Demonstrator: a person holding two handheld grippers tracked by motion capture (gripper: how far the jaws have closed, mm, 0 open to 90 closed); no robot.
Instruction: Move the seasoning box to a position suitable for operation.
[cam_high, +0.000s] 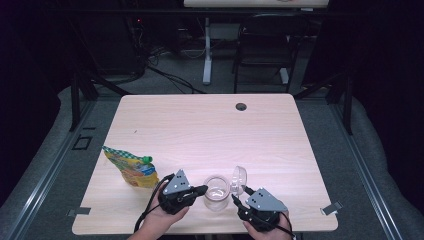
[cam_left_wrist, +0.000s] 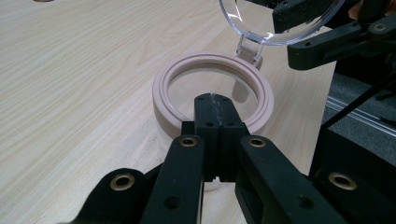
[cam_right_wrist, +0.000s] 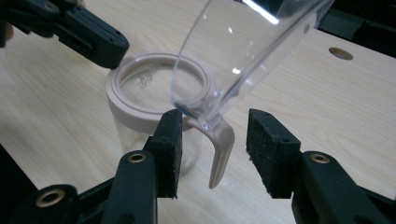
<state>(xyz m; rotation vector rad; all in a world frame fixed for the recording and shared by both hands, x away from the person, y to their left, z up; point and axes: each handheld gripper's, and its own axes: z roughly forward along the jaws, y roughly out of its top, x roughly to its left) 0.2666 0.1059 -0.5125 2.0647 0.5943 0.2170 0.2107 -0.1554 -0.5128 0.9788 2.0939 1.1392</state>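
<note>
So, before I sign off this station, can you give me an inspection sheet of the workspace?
Surface: light wooden table, grommet hole near far edge.
Job's things: clear jar with pinkish rim, hinged clear lid standing open.
Clutter: yellow snack pouch lying at left.
Grippers: left tool shut, resting at the jar rim; right tool open, lid latch between its jaws.
Cables: black cables trail from both tools.
Surroundings: dark room, chair, grey floor.

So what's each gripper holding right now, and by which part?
The left gripper, jaws shut, rests on the jar rim, gripping nothing. The right gripper stands open around the latch of the flipped-up clear lid, not pressing it.
</note>
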